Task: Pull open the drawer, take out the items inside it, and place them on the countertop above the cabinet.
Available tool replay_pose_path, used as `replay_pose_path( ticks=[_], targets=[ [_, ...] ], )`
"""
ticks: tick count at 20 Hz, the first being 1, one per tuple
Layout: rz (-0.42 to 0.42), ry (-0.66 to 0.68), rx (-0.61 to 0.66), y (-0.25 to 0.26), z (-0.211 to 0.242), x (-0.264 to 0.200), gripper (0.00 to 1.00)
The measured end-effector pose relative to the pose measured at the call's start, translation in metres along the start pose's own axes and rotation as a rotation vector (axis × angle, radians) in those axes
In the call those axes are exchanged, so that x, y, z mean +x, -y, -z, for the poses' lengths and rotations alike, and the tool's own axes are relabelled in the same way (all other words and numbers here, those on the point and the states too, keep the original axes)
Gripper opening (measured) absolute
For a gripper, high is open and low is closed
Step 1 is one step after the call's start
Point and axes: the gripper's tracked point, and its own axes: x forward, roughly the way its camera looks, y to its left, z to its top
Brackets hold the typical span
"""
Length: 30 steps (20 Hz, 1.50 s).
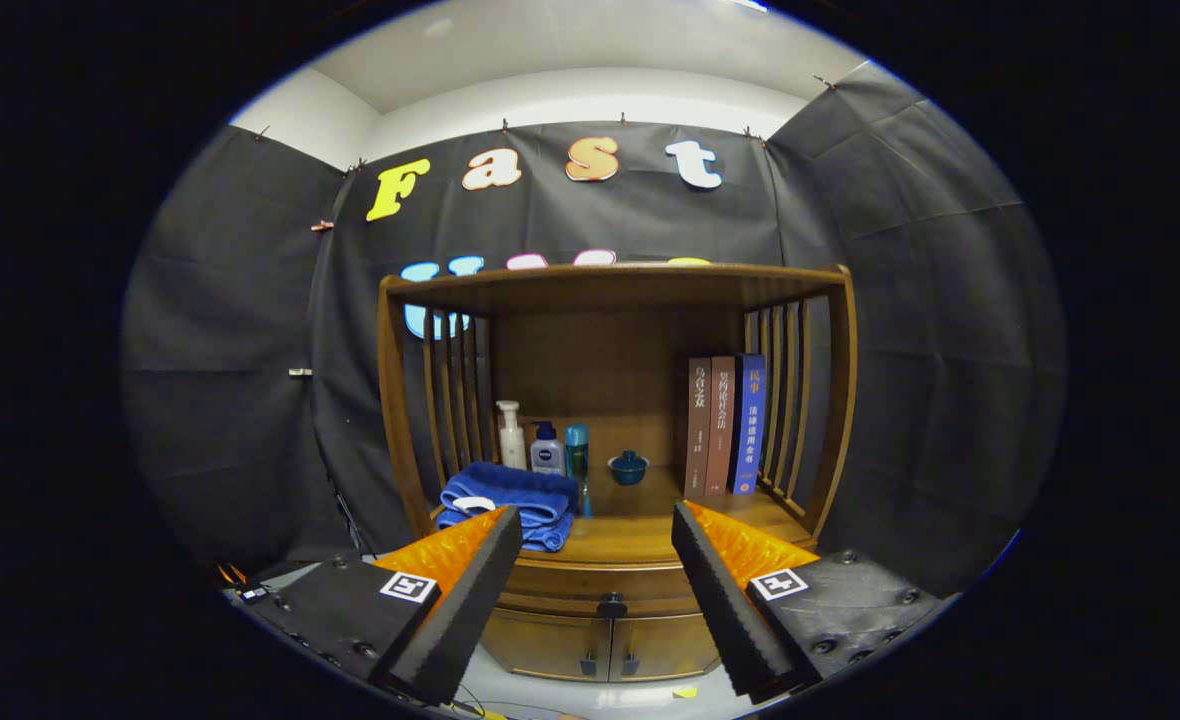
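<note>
Gripper view: tool [597, 540] wide, holding nothing, well short of cabinet [615, 450]. Drawer [600, 585] shut under bench [630, 535]; knob [611, 605] between fingers. Advance straight, centre on knob, pinch squarely.

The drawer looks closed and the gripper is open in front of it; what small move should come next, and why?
Probably move the gripper forward and a little down, so its open fingers come around the dark knob on the drawer. The drawer front sits flush under the countertop, the knob lies between and just ahead of the fingers, and nothing is held yet.
</note>
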Motion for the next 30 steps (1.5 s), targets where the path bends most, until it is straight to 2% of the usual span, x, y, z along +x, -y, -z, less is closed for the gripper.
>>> replay_pose_path(
  ticks=[14,19,26,30],
  targets=[
    [0.040,-0.266,0.037,0.025,0.160,0.096,1.00],
    [0.048,-0.356,0.034,0.026,0.223,0.121,0.95],
    [0.063,-0.412,0.027,0.033,0.262,0.145,0.94],
    [0.051,-0.407,0.040,0.031,0.266,0.149,0.51]
  ],
)
